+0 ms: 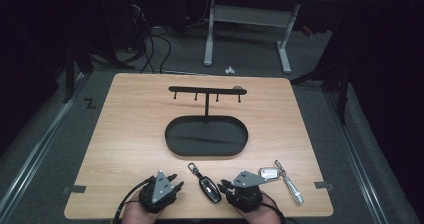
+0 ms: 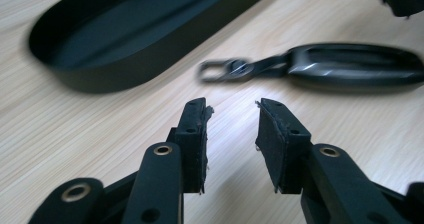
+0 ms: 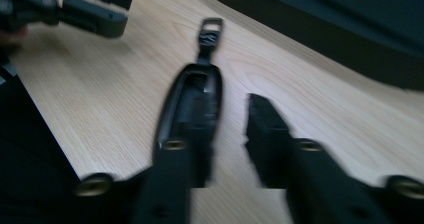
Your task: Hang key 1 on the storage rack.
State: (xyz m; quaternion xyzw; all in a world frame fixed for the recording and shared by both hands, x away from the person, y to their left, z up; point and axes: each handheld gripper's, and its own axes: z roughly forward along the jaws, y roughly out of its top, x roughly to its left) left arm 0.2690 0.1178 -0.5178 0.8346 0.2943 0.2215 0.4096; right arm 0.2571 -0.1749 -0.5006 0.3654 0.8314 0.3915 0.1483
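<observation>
Both grippers, left [image 1: 172,178] and right [image 1: 224,185], are resting at the near table [image 1: 125,134] edge, jaws narrowly parted and empty, flanking a black fob [image 1: 209,189], probably readying to grasp it; the stand [image 1: 206,135] is sitting farther off.

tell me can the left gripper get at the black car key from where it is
Probably yes: the left gripper is open, the car key lies just ahead on bare table, and nothing sits between them.
</observation>
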